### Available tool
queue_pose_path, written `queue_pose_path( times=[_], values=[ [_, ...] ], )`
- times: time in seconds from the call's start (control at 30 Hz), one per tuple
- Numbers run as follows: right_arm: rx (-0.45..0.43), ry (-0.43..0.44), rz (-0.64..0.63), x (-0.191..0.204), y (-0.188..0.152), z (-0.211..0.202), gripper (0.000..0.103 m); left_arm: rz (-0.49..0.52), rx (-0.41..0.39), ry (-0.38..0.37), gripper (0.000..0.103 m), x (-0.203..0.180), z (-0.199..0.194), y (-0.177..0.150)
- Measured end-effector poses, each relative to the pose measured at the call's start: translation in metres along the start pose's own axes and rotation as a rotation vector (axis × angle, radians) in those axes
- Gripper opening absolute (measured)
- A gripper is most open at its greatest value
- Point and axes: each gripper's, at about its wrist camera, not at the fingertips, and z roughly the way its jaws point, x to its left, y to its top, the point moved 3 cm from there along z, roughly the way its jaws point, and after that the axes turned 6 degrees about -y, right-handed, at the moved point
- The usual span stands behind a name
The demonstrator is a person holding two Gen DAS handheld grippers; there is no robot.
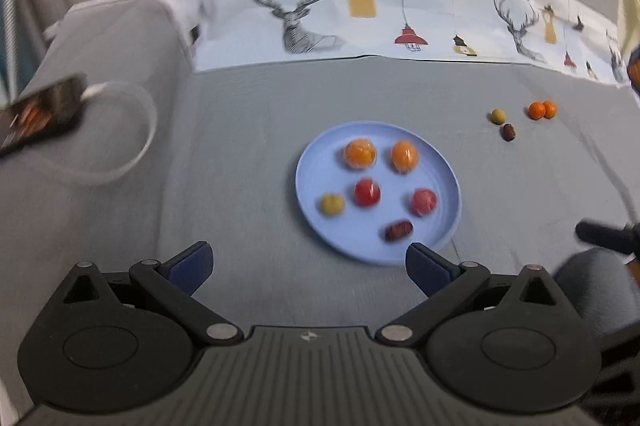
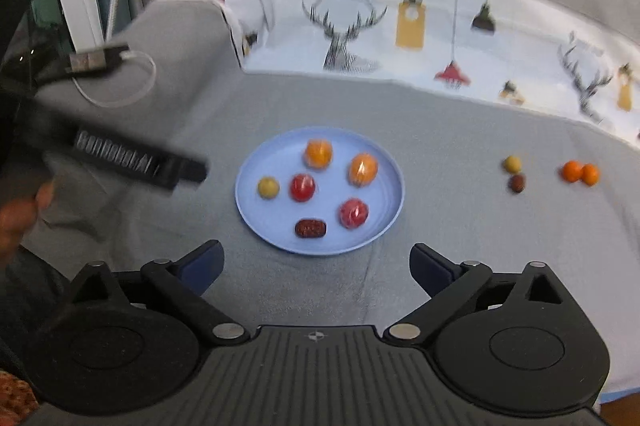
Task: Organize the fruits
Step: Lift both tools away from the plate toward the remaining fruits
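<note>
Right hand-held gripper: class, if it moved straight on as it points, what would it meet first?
Probably the blue plate, near the dark date; the open right hand-held gripper holds nothing. Depth is uncertain.

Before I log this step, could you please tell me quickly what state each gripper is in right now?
Left gripper: open, fingers wide apart, holding nothing.
Right gripper: open, fingers wide apart, holding nothing.

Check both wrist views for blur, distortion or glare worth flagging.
Left wrist: motion blur smears the phone and fruit on the blue plate; fisheye bends the printed cloth. Right wrist: heavier blur; glare spots on the wrapped fruit.
</note>
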Motion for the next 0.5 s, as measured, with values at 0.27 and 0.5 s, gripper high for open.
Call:
queue_pose_path(
  times=[0.27,0.5],
  values=[
    [-0.152,-0.091,-0.005,0.0,-0.001,-0.079,0.102,-0.006,-0.104,-0.016,0.102,-0.015,-0.063,-0.026],
    [-0.25,-0.146,0.008,0.001,-0.023,-0.126,0.102,0.023,-0.172,-0.026,0.102,-0.033,-0.099,-0.032]
  ],
)
